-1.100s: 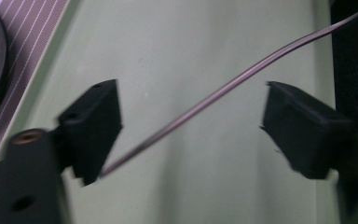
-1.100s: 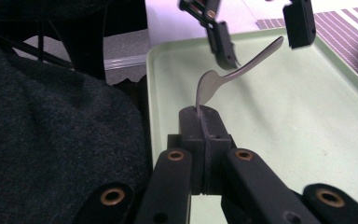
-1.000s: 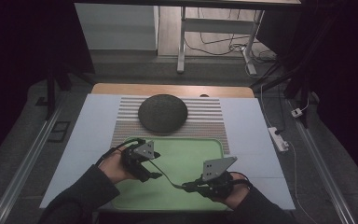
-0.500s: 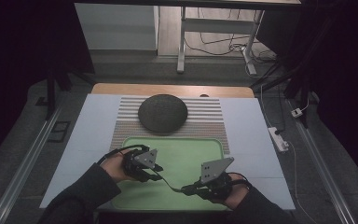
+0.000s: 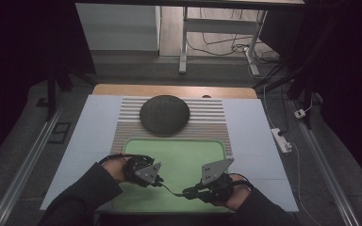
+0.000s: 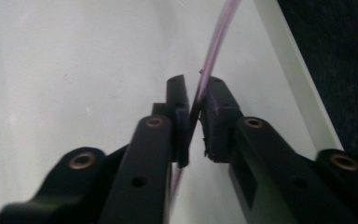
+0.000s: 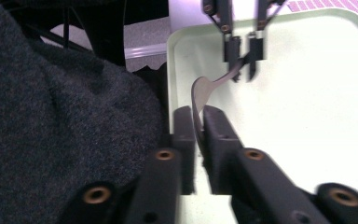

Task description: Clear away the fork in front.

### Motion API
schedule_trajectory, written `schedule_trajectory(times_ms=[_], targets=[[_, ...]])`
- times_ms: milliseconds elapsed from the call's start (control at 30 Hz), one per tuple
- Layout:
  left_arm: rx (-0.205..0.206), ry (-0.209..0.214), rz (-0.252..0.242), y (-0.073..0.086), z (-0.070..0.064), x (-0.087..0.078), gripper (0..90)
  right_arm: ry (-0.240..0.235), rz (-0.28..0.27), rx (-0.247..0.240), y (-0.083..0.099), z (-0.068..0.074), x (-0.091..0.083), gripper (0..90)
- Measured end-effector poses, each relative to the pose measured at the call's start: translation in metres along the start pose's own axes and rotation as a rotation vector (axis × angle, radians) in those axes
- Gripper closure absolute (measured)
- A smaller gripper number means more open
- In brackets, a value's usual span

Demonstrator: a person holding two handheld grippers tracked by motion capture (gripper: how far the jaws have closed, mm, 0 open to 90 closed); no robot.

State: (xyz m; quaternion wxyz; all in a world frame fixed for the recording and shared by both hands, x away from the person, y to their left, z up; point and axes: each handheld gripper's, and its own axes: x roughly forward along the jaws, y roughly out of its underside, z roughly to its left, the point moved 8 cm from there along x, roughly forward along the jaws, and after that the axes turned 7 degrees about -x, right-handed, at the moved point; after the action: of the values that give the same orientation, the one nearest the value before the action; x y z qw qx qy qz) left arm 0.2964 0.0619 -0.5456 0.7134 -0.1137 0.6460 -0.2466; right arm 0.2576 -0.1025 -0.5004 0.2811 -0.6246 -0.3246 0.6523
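High view: the left gripper point(image 5: 158, 181) and the right gripper point(image 5: 191, 192) work low over the near half of the green tray point(image 5: 184, 150). A thin dark strip point(image 5: 172, 189), probably a piece of cutlery, spans the gap between them. Its long axis runs from the left gripper down and to the right, toward the right gripper. A dark round dish point(image 5: 165, 113) lies well apart on the striped mat point(image 5: 207, 123).

Left gripper view: the jaws stand nearly closed, clamping one end of the strip point(image 6: 204, 84) edge-on. The strip extends away from the jaws above the tray floor.

Right gripper view: the right gripper point(image 7: 198, 122) has its jaws closed on the other end. The strip point(image 7: 205, 87) curves up and reaches the left gripper point(image 7: 244, 52) beyond.
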Motion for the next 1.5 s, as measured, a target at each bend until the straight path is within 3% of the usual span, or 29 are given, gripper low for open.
schedule_trajectory(times_ms=[133,267,400,433,667,767,867,1033,1233,1500], targets=[[-0.010,0.033,0.005,0.000,-0.004,0.002,85.9,0.030,-0.008,0.034,0.003,-0.007,-0.002,72.8],[-0.086,0.044,-0.008,-0.001,-0.001,-0.002,86.1,0.066,-0.030,0.055,0.002,-0.013,-0.005,60.4],[-0.184,0.056,-0.015,0.001,0.000,-0.006,86.2,0.145,-0.031,0.075,0.003,-0.021,-0.007,46.2],[-0.204,0.056,-0.016,0.001,0.000,-0.006,86.2,0.145,-0.031,0.075,0.003,-0.021,-0.007,46.2],[-0.349,0.066,-0.021,0.004,0.001,-0.010,86.1,0.278,-0.007,0.109,0.009,-0.037,-0.016,31.3],[-0.396,0.041,-0.036,0.004,0.003,-0.013,86.1,0.302,0.000,0.167,0.012,-0.042,-0.018,26.4],[-0.455,0.015,-0.044,0.006,0.004,-0.017,86.1,0.340,0.033,0.175,0.016,-0.045,-0.022,21.0],[-0.563,-0.012,-0.035,0.013,0.003,-0.023,86.1,0.377,0.032,0.195,0.020,-0.046,-0.029,13.8],[-0.739,-0.056,-0.019,0.022,0.001,-0.029,86.0,0.462,0.022,0.208,0.032,-0.046,-0.041,3.5],[-0.948,-0.121,-0.030,0.038,-0.002,-0.032,86.0,0.530,0.015,0.293,0.049,-0.045,-0.057,1.0]])
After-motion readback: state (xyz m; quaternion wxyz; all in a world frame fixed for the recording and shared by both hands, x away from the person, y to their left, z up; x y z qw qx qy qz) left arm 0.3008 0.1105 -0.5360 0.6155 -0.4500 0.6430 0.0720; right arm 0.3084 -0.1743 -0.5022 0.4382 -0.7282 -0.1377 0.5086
